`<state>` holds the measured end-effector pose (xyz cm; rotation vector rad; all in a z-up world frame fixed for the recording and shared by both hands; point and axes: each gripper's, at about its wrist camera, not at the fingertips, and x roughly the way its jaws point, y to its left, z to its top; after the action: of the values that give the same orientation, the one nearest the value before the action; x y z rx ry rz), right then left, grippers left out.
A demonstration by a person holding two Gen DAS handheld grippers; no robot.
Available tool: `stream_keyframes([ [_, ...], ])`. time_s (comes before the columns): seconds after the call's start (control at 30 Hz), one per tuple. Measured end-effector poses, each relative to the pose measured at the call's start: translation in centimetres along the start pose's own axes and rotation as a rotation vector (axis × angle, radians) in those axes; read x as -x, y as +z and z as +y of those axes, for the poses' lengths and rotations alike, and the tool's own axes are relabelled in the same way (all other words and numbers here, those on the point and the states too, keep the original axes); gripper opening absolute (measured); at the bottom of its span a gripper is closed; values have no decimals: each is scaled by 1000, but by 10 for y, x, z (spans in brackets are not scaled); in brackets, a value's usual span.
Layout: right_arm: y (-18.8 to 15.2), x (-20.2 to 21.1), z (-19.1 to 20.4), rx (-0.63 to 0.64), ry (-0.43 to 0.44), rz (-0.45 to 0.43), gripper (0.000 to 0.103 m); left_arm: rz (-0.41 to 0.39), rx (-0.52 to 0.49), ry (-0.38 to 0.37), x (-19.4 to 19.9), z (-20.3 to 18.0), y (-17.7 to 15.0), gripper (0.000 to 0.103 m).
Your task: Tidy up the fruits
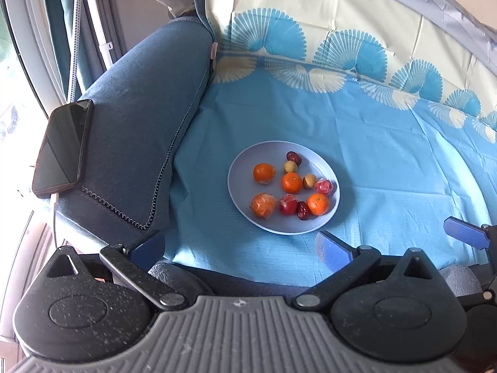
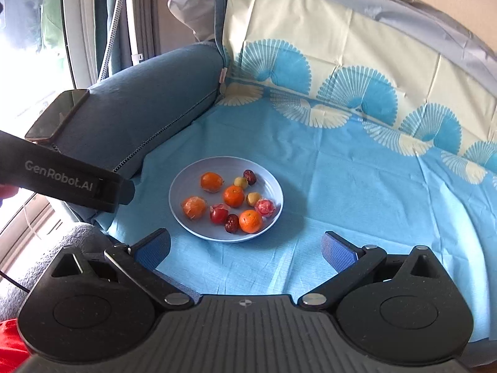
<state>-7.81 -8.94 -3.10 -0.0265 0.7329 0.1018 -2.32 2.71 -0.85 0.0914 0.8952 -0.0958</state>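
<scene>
A pale blue plate point(image 1: 239, 183) point(image 2: 183, 186) lies on the blue cloth and holds several fruits: small oranges point(image 1: 291, 182) point(image 2: 233, 196), red wrapped fruits point(image 1: 324, 186) point(image 2: 265, 207), dark red dates point(image 1: 293, 157) point(image 2: 249, 176) and small tan round fruits point(image 1: 289, 166) point(image 2: 240, 182). My left gripper point(image 1: 240, 247) is open and empty, just short of the plate's near rim. My right gripper point(image 2: 247, 248) is open and empty, also just short of the plate. The left gripper's black body point(image 2: 65, 180) shows at the left of the right wrist view.
A blue sofa armrest point(image 1: 139, 118) point(image 2: 139, 105) stands left of the plate, with a black phone point(image 1: 63, 147) point(image 2: 56, 115) on it. The patterned cloth point(image 1: 388, 143) point(image 2: 372, 171) covers the seat and runs up the backrest. A window is at far left.
</scene>
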Motion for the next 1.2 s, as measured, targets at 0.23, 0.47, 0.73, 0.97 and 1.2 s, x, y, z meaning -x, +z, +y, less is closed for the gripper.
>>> stream_keyframes([
  [0.23, -4, 12, 0, -12, -22, -15, 102, -29, -35, 6, 10, -9, -6, 103],
  [0.47, 0, 16, 1, -1, -38, -30, 102, -32, -59, 20, 11, -13, -7, 103],
  [0.73, 0, 15, 2, 9, -34, -26, 102, -22, -70, 28, 6, -13, -7, 103],
  [0.97, 1, 11, 2, 10, -36, -19, 102, -11, -64, 39, 2, -12, -5, 103],
  [1.2, 2, 10, 1, 9, -36, -18, 102, 8, -48, 37, -2, -11, -3, 103],
])
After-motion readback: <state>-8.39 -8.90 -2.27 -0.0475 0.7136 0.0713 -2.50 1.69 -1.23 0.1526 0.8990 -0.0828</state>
